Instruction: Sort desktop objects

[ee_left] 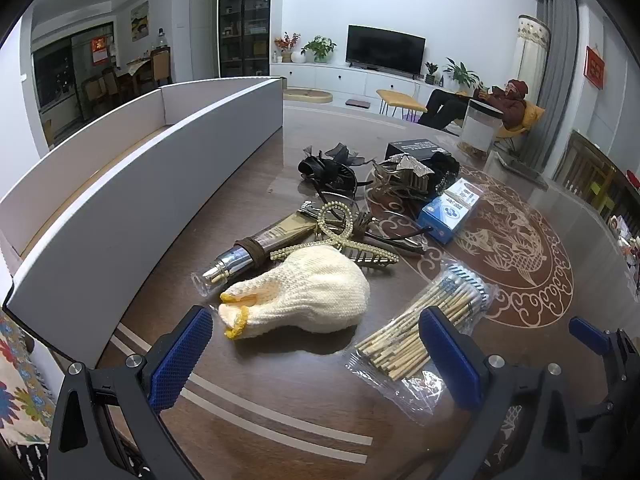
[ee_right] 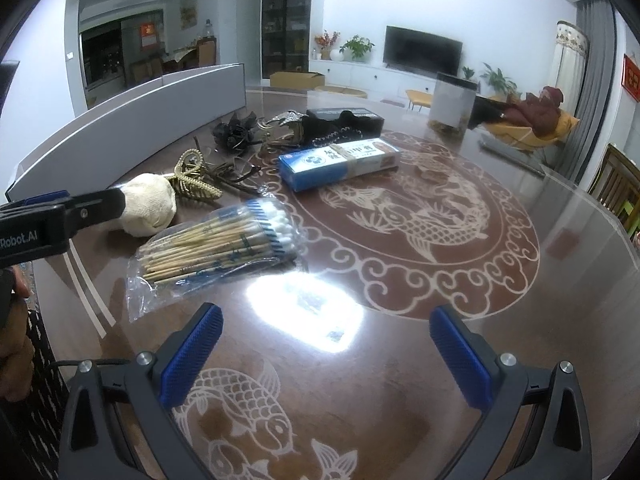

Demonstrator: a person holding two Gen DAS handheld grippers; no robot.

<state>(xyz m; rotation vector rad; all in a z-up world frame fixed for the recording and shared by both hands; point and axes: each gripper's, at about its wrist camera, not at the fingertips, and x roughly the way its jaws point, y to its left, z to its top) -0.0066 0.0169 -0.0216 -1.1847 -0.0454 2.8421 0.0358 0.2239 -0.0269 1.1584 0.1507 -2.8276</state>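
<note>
In the left wrist view, the left gripper (ee_left: 316,338) hung low over the glossy brown table (ee_left: 280,408) with its blue-padded fingers spread wide and nothing between them. Just ahead of it lay a cream knitted glove (ee_left: 308,300) with yellow-edged fingertips, its fingers pointing toward the left pad. To the right of the glove, a clear bag of cotton swabs (ee_left: 432,320) lay partly behind the right finger. Beyond the glove sat a brown tube with a silver cap (ee_left: 256,250), and a pearl-studded hair claw (ee_left: 340,240) rested against it. Farther back were a black bow hair accessory (ee_left: 332,166), a blue and white medicine box (ee_left: 450,210) and a black box (ee_left: 416,148). A long white cardboard box (ee_left: 132,184), open at the top, ran along the table's left side. The tip of the right gripper (ee_left: 592,340) showed at the right edge.

In the right wrist view, the right gripper (ee_right: 326,344) stood with its fingers wide apart above bare table (ee_right: 400,380) near a painted fish, gripping nothing. The cotton swab bag (ee_right: 212,248) lay ahead and to the left, the medicine box (ee_right: 340,164) farther back. The left gripper (ee_right: 80,212) reached in from the left, its tip touching or overlapping the glove (ee_right: 150,206); which, I could not tell.
</note>
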